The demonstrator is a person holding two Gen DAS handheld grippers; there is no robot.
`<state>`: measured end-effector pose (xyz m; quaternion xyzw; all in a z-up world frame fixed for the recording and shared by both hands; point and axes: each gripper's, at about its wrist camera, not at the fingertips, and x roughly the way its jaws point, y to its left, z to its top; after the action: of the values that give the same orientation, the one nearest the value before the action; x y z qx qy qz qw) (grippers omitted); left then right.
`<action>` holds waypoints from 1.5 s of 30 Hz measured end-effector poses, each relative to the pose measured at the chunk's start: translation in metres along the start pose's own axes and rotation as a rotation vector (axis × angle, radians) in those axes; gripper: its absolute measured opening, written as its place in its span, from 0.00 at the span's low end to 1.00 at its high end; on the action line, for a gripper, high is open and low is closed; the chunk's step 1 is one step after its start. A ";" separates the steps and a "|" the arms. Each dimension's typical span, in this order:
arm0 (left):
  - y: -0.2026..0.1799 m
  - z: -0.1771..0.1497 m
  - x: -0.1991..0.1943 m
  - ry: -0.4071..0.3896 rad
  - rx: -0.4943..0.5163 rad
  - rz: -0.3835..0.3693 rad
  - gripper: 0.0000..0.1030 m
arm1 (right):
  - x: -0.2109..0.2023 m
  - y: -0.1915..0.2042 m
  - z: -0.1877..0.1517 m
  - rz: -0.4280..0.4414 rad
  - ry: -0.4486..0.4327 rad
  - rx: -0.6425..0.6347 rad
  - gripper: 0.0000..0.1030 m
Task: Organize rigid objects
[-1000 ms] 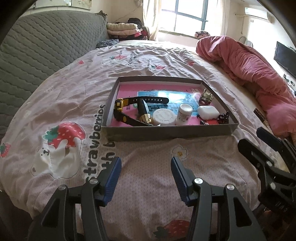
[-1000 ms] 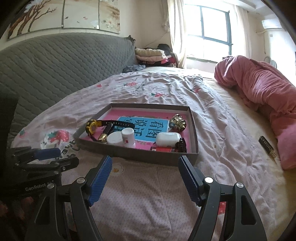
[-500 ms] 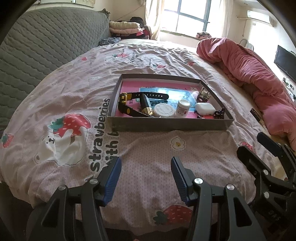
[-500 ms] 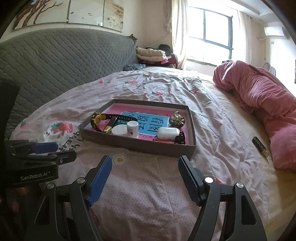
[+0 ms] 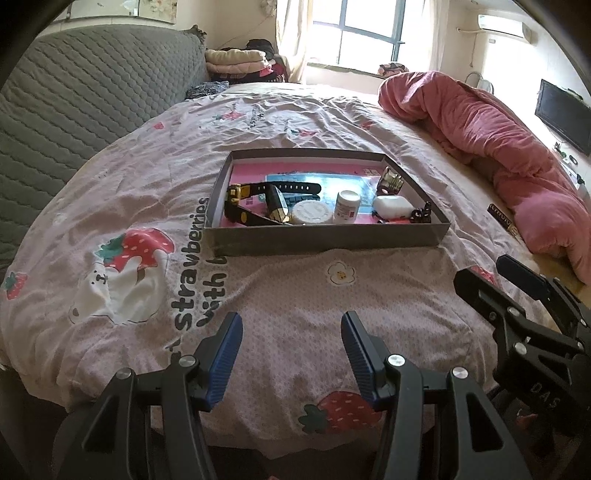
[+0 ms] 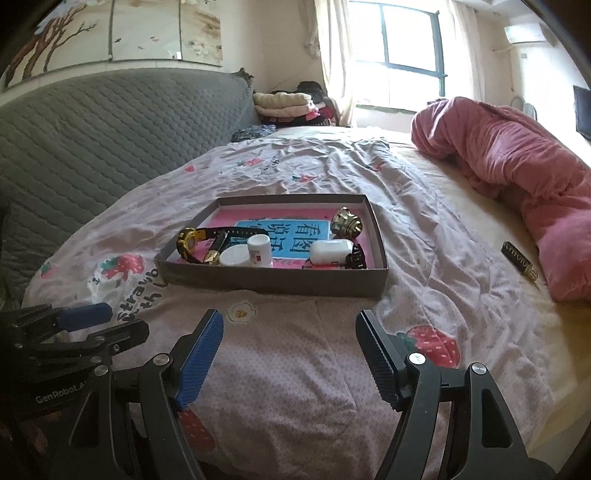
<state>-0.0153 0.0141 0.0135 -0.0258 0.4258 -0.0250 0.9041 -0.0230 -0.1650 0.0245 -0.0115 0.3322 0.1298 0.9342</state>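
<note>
Both tools pulled back; tray farther ahead, apart.

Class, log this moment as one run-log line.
left gripper: open, empty | right gripper: open, empty | tray: holds watch, bottle | tube: outside, on bed

A home bedroom is shown. A bed is covered by a strawberry-print sheet, with a pink quilt bunched along one side. A grey quilted headboard is seen below a painted wall panel. Folded clothes, a curtained window, an air conditioner and a wall television are visible.
</note>
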 end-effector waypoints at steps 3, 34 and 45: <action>-0.001 -0.001 0.006 0.011 0.000 -0.011 0.54 | 0.008 -0.002 -0.002 0.012 0.021 0.003 0.73; 0.003 0.005 0.034 -0.004 -0.005 0.055 0.54 | 0.050 -0.004 -0.012 0.023 0.121 -0.002 0.73; 0.003 0.005 0.033 -0.006 -0.009 0.041 0.54 | 0.048 -0.003 -0.011 0.031 0.115 -0.006 0.73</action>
<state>0.0096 0.0145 -0.0094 -0.0213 0.4237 -0.0045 0.9056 0.0069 -0.1581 -0.0142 -0.0167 0.3851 0.1442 0.9114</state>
